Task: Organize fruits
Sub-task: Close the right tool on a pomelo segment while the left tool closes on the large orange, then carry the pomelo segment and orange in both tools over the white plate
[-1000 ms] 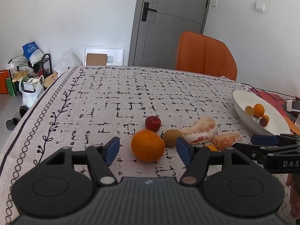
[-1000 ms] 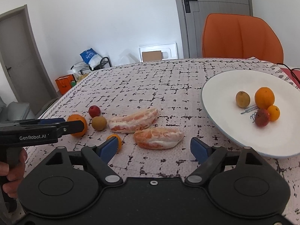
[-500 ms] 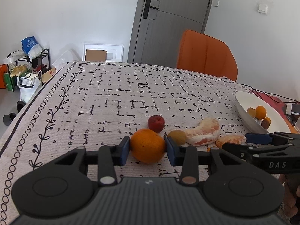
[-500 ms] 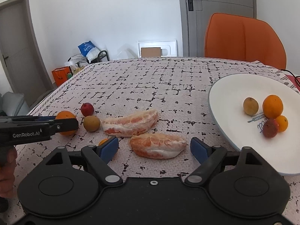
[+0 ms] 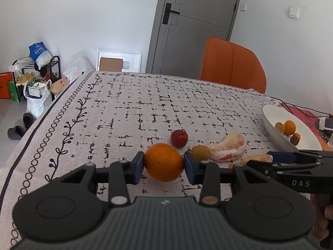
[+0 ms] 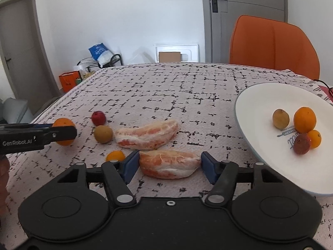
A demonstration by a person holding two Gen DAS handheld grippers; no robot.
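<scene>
Left fingers (image 5: pixel 163 165) closed onto orange (image 5: pixel 163 162) | right fingers (image 6: pixel 168 162) pinch pomelo segment (image 6: pixel 169 163) | plate (image 6: pixel 258 112): five fruits

Right gripper (image 6: pixel 169 163): blue pads at both ends of a peeled grapefruit wedge (image 6: pixel 169 163) on the tablecloth (image 6: pixel 187 87); contact on both sides. Second wedge (image 6: pixel 146 134) just behind. Small orange (image 6: pixel 115 155) beside left pad. Brown fruit (image 6: pixel 103 134) and red fruit (image 6: pixel 98 118) further left. Left gripper (image 6: pixel 37 137) at left edge w/ orange (image 6: pixel 63 123) between fingers. White plate (image 6: pixel 256 112) at right w/ four fruits.
</scene>
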